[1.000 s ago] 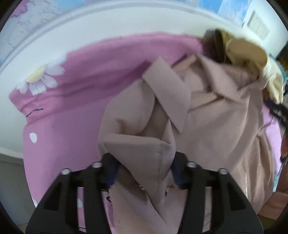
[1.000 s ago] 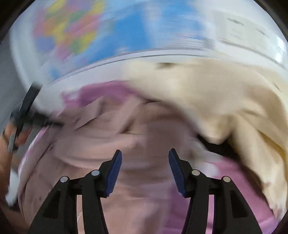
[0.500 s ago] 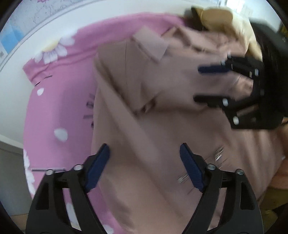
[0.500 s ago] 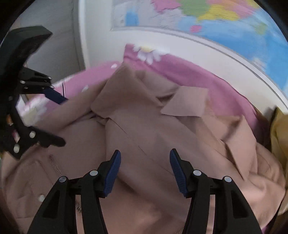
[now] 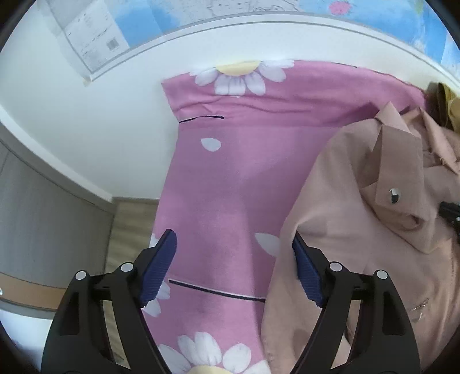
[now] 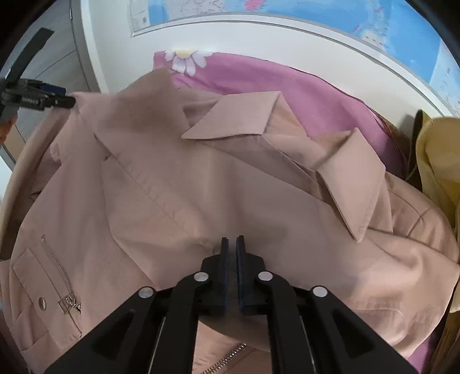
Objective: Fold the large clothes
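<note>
A dusty-pink jacket (image 6: 178,184) lies spread on a pink daisy-print sheet (image 5: 230,178); its collar flaps, zip pocket and snaps show. In the left wrist view the jacket (image 5: 359,230) fills the right side. My left gripper (image 5: 234,267) is open and empty, over the sheet at the jacket's left edge. My right gripper (image 6: 232,244) is shut on a pinch of jacket cloth at the middle of the garment. The left gripper also shows in the right wrist view (image 6: 54,95) at the jacket's far left shoulder.
A white wall with a world map (image 6: 373,23) runs behind the bed. A yellow garment (image 6: 440,161) lies at the right. Grey cabinet and wood floor (image 5: 126,224) are left of the bed.
My left gripper let go of the jacket, opened and swung left over the sheet. My right gripper came down and shut on the jacket's middle.
</note>
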The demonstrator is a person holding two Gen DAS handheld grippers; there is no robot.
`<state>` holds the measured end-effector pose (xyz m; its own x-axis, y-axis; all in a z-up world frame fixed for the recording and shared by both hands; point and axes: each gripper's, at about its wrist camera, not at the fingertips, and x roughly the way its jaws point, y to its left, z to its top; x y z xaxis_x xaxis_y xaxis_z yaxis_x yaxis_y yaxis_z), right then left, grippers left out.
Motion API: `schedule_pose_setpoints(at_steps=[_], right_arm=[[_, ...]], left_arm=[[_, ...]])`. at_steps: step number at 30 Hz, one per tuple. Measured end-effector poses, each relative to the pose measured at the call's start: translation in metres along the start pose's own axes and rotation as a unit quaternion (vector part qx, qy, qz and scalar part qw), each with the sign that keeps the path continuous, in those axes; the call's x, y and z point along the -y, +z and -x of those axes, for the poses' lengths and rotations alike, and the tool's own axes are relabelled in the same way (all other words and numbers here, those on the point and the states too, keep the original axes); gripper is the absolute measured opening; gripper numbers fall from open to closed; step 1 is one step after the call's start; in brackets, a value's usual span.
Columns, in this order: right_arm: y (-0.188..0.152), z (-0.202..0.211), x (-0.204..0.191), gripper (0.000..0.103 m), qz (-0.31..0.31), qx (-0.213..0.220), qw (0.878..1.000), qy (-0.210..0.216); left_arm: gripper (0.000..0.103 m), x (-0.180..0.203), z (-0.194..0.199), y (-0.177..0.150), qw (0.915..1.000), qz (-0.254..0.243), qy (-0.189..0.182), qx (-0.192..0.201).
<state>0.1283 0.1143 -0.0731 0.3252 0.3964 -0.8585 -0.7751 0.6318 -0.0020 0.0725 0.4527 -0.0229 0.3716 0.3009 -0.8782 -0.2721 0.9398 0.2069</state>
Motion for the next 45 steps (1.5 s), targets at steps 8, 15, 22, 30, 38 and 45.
schedule_pose_setpoints(at_steps=[8,15,22,30,38,45], right_arm=[[-0.009,0.011,-0.008,0.042,0.02,0.015,1.0,0.002],[-0.017,0.03,-0.027,0.043,0.018,0.022,0.997,0.073],[-0.038,0.06,-0.094,0.061,0.095,0.041,0.986,0.131],[-0.06,0.048,-0.1,0.061,0.085,0.021,0.987,0.132],[-0.049,0.059,-0.055,0.066,0.03,0.053,0.996,0.058],[-0.056,0.076,0.021,0.071,-0.069,0.074,0.995,-0.018]], left_arm=[[0.078,-0.028,0.045,-0.029,0.9886,0.051,-0.128,0.06],[0.08,0.036,0.048,-0.116,0.9823,-0.035,-0.184,-0.002],[0.002,0.051,0.039,-0.168,0.9869,-0.038,-0.154,-0.029],[0.019,-0.044,0.127,-0.13,0.9938,0.036,0.054,0.091],[0.066,-0.009,0.113,-0.098,0.9919,0.02,0.007,0.125],[0.069,0.105,0.062,-0.056,0.9784,-0.093,-0.124,0.137]])
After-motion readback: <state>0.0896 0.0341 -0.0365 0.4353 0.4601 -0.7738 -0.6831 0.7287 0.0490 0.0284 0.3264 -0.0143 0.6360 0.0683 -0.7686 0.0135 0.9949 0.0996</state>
